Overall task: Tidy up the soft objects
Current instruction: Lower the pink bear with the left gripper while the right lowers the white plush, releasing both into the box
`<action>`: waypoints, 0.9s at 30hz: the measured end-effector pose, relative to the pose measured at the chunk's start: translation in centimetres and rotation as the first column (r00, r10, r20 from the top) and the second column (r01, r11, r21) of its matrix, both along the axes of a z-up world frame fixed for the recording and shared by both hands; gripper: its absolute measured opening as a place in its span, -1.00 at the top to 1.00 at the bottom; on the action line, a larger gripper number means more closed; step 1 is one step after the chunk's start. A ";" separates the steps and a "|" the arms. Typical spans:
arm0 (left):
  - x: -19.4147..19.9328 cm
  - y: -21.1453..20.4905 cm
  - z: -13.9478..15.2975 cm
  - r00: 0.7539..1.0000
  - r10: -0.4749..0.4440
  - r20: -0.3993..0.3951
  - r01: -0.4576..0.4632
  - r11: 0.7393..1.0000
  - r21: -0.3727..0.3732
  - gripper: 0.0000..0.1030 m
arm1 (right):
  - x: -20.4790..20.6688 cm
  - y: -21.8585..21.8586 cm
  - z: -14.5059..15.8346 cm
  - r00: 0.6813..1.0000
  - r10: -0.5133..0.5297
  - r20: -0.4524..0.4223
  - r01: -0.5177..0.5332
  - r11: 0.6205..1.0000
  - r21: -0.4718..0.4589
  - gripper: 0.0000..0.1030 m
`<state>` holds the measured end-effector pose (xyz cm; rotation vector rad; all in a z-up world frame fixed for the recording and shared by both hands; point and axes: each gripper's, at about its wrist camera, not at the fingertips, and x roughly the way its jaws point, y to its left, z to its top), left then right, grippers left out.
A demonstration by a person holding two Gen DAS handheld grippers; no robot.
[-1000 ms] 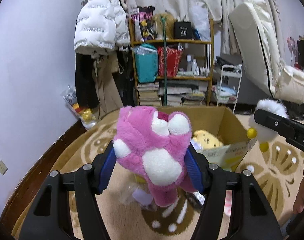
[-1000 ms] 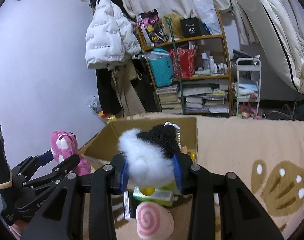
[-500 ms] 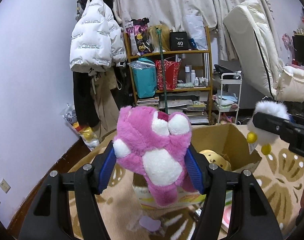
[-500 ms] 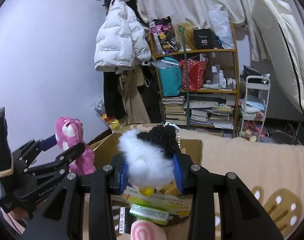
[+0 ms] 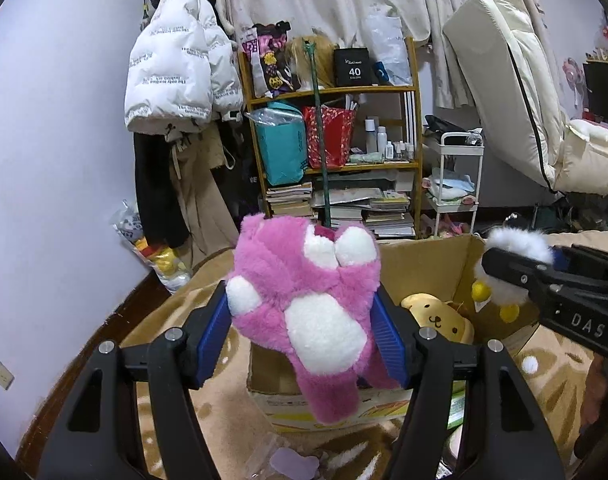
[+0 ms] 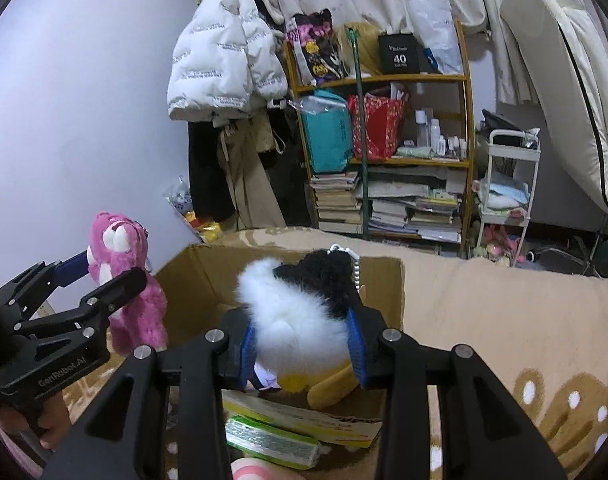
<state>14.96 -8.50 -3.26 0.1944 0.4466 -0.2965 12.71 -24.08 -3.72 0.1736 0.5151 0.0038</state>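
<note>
My left gripper [image 5: 304,332] is shut on a pink plush bear [image 5: 304,296] with white patches, held above the near left corner of an open cardboard box [image 5: 424,264]. The bear also shows in the right wrist view [image 6: 123,272], left of the box [image 6: 207,276]. My right gripper [image 6: 304,340] is shut on a fluffy white and black plush [image 6: 299,308] with yellow feet, held over the box's near edge; it shows in the left wrist view [image 5: 512,256] too. A yellow plush [image 5: 436,316] lies inside the box.
The box stands on a beige patterned carpet [image 6: 504,320]. A green pack [image 6: 271,440] and a pink swirl item [image 6: 251,470] lie in front of it. A bookshelf [image 5: 344,152], hanging coats [image 5: 175,100], a white cart [image 6: 504,184] and a leaning mattress [image 5: 516,80] stand behind.
Both grippers have risen and moved toward the box with their plush toys still held. The right gripper's plush now hangs over the box's near edge.
</note>
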 end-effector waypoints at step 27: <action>0.5 1.4 0.0 0.996 0.018 -0.083 -0.018 1.000 0.001 -0.52 | -1.3 1.5 0.0 1.000 -0.003 -0.018 0.003 1.000 -0.025 -0.29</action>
